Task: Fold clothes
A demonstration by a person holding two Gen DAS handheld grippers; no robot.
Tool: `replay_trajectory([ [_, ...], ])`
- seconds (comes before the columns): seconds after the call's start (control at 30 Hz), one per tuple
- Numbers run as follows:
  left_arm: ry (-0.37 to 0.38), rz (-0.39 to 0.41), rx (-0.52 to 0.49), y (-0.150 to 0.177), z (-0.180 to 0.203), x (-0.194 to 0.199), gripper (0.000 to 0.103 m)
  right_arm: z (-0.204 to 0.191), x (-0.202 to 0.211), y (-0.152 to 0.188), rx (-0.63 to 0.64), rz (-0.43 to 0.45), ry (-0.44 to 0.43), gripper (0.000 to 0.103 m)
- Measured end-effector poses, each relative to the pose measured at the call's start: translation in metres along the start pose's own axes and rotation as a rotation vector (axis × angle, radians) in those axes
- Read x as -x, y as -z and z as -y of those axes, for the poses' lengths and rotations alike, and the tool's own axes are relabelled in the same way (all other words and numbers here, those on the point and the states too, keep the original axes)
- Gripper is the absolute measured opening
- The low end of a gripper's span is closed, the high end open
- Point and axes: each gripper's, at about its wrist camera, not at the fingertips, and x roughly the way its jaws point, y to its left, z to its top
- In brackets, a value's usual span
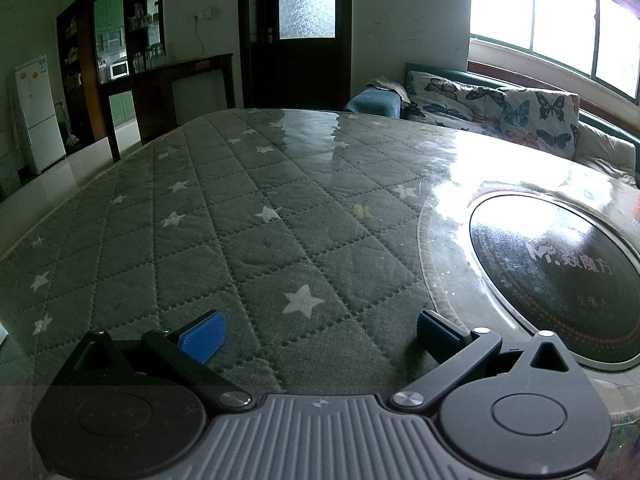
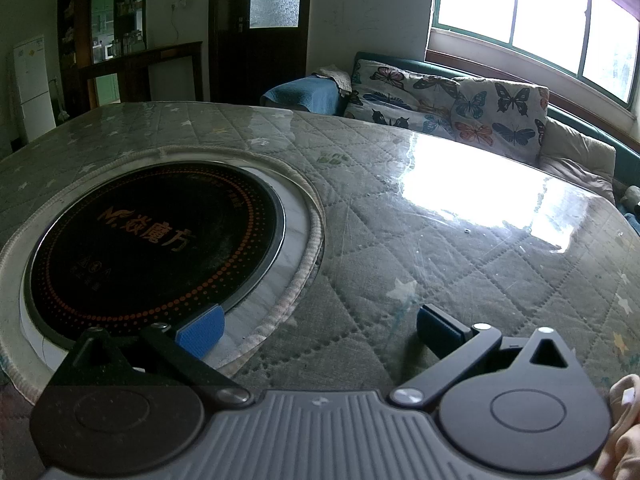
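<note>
No garment showed on the grey star-quilted, plastic-covered bench [image 1: 256, 216]; both grippers, left [image 1: 320, 330] and right [image 2: 320, 326], hovered with fingers spread, so handling stayed unjudgeable

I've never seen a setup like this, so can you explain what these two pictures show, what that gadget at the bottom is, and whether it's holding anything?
There is no robot here: a person holds a pair of hand-operated tongs in each hand, each with a wide-angle camera looking forward along its two fingers. One picture comes from the left tongs, the other from the right tongs. The blue pieces are the finger pads. Both tongs are open and hold nothing. Below them is a table covered by a grey quilted star-print cloth under a shiny clear sheet, with a round black cooktop set into it. Behind stands a sofa with butterfly cushions. No clothes for folding lie on the table in either view.
</note>
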Motion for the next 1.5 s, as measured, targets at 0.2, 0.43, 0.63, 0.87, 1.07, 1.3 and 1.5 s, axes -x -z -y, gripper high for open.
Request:
replay_trajectory([
  [0.2,-0.031,0.0,0.027,-0.0071,0.0032,-0.0082,0.103,0.0,0.0,0.0,0.0,0.0,0.0,0.103],
  [0.43,-0.032,0.001,0.029,-0.0067,0.0032,-0.0083,0.103,-0.0001,-0.0001,0.0,0.0,0.0,0.0,0.103],
  [0.63,-0.032,0.001,0.029,-0.0054,0.0029,-0.0076,0.103,0.0,0.0,0.0001,0.0,0.0,0.0,0.103],
  [0.87,-0.032,0.001,0.029,-0.0064,0.0025,-0.0078,0.103,0.0,0.0,0.0001,0.0,0.0,0.0,0.103],
  [1.07,-0.032,0.001,0.029,-0.0065,0.0021,-0.0078,0.103,0.0001,0.0,0.0001,0.0,0.0,0.0,0.103],
  [1.3,-0.032,0.001,0.029,-0.0066,0.0018,-0.008,0.103,0.0001,0.0,0.0001,0.0,0.0,0.0,0.103],
  [1.5,-0.032,0.001,0.029,-0.0067,0.0017,-0.008,0.103,0.0001,0.0,0.0002,0.0,0.0,0.0,0.103],
])
